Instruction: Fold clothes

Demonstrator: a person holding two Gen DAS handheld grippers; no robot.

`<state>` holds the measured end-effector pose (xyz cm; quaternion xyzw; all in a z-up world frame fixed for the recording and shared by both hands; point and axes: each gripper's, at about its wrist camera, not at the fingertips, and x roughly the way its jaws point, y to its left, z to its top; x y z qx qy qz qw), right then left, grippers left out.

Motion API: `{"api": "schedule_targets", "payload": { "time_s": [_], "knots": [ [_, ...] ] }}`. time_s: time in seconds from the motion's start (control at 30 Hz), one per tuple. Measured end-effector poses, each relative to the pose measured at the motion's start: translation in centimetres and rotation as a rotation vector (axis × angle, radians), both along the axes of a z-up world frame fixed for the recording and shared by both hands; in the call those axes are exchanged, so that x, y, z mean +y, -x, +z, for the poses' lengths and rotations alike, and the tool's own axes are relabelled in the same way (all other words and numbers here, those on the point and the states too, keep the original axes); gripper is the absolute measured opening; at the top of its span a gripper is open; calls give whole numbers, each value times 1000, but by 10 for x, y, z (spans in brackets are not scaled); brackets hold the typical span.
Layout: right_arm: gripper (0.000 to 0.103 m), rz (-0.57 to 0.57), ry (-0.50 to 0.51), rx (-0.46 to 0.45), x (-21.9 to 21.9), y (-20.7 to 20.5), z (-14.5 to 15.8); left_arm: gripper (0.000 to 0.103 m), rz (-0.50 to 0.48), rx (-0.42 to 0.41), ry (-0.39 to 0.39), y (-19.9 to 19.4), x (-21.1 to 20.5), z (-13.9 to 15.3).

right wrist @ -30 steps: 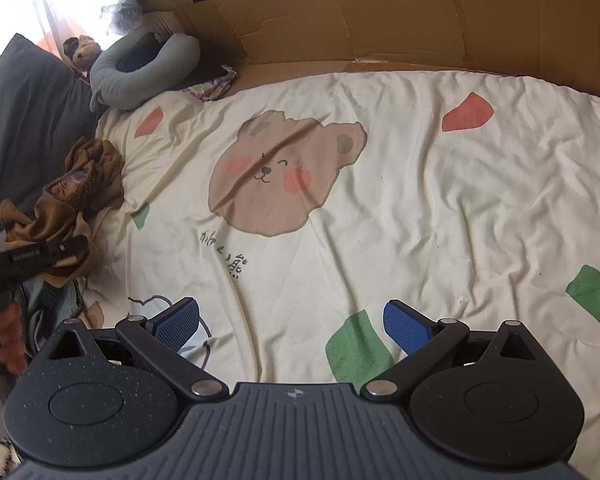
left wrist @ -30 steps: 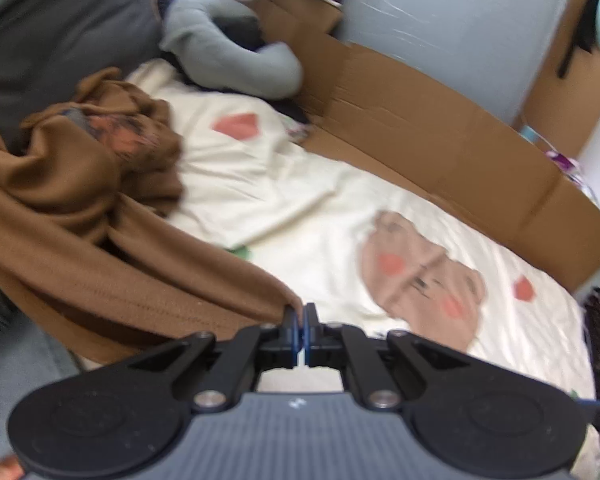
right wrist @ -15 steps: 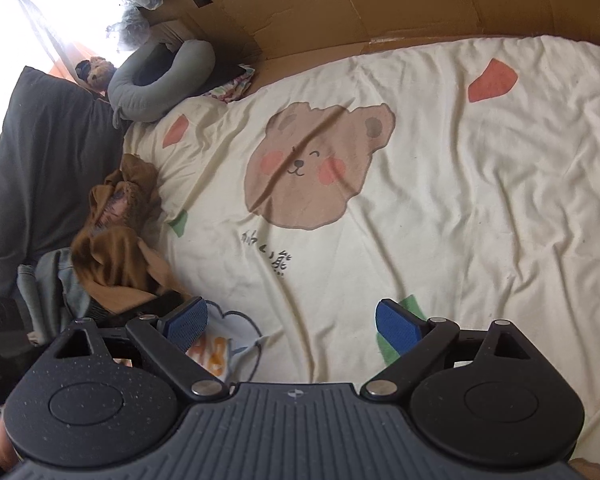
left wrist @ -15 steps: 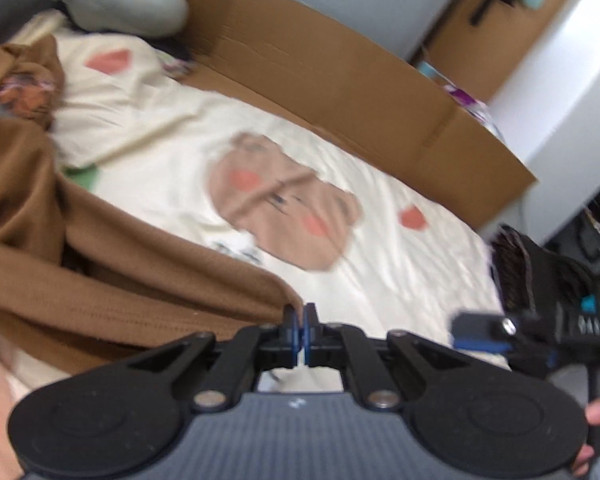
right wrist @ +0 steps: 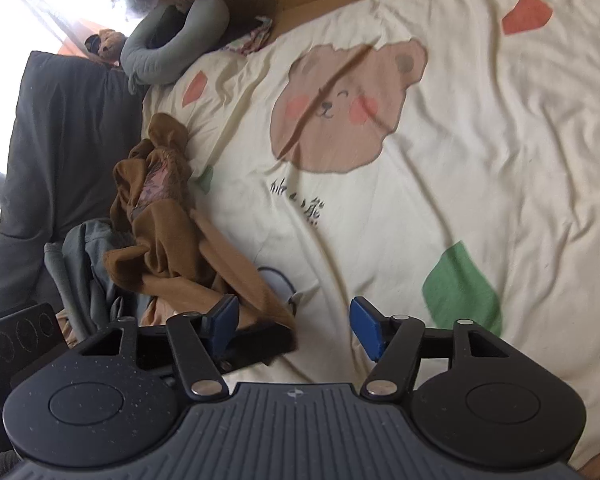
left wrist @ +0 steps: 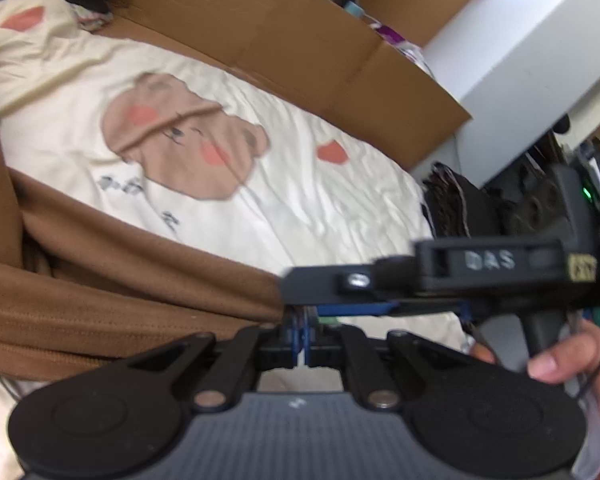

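Cardboard box wall (left wrist: 300, 36) behind bedsheet (left wrist: 308, 184); contents apparently hidden.

A home bedroom: a bed (right wrist: 500, 184) under a cream sheet printed with a cartoon bear (right wrist: 346, 106), a grey neck pillow (right wrist: 172, 48), a plush toy (right wrist: 106, 42) by the bright window, flattened cardboard (left wrist: 284, 36) along the edge.

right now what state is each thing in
left gripper: shut on the brown garment
right gripper: jaws closing, brown cloth edge between them, pads not pressing yet
brown garment: crumpled, one edge pulled out over the bed
bedsheet: spread, wrinkled
grey clothes: heaped beside the brown garment
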<state>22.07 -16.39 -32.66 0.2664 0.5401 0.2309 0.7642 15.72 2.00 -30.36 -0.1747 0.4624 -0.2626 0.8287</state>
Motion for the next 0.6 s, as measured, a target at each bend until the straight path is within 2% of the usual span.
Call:
{"api": "schedule_targets", "payload": {
  "time_s": [0.1,0.17,0.23,0.3,0.4,0.47,0.53,0.6],
  "knots": [
    [52,30,-2,49,7,-2,-11,1,-33,3,17,4,-4,0],
    [37,28,-19,83,7,-4,-18,2,-51,14,25,6,-5,-1],
    [14,29,-38,116,7,-6,-24,3,-59,42,19,6,-3,-5],
    [4,46,-39,124,8,-6,-26,6,-67,65,26,7,2,-6],
    [2,56,-8,109,9,-6,-25,20,-66,85,16,7,13,-5],
    [1,50,0,104,6,-6,-25,33,-55,88,-5,8,23,-2],
    [1,45,14,92,4,-7,-24,41,-35,71,-43,7,36,3],
    [1,43,25,79,1,-7,-23,44,0,55,-91,5,53,7]
  ]
}}
